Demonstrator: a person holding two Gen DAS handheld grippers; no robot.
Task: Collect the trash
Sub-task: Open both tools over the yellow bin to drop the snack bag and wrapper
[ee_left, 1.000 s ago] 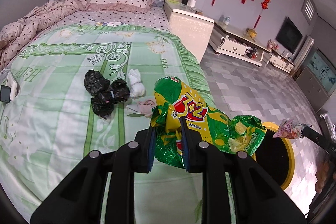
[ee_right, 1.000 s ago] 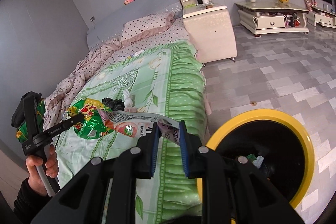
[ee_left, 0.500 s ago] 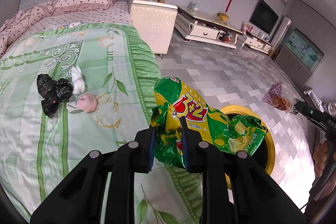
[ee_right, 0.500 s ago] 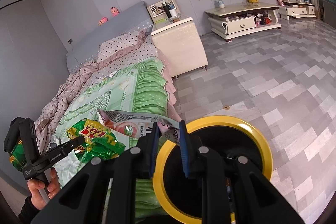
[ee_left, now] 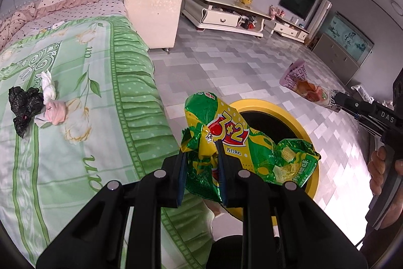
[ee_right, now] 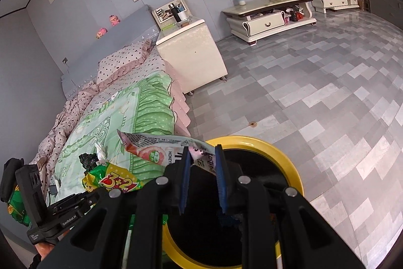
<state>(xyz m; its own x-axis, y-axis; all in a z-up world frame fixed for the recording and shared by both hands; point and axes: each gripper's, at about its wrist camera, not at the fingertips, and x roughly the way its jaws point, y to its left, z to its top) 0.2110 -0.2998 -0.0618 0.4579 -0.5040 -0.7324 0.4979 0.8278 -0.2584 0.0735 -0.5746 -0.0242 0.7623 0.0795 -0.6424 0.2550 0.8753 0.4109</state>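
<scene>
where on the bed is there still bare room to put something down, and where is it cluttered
The green bedspread is bare in a wide band between the bed's frilled edge and the clump of black bags, white tissue and pink wad. It is also bare nearer the camera, below that clump. The crowded part is that clump near the left of the left wrist view.

Both wrist cameras look steeply down, close over the shared yellow-rimmed bin (ee_left: pixel 274 109) (ee_right: pixel 254 141) beside the bed (ee_left: pixel 75 67) (ee_right: pixel 141 102).

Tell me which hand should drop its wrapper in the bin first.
Right, probably. Its tool holds the pink wrapper right over the bin opening, while the left tool and green bag sit nearer the bin's bed-side rim.
</scene>
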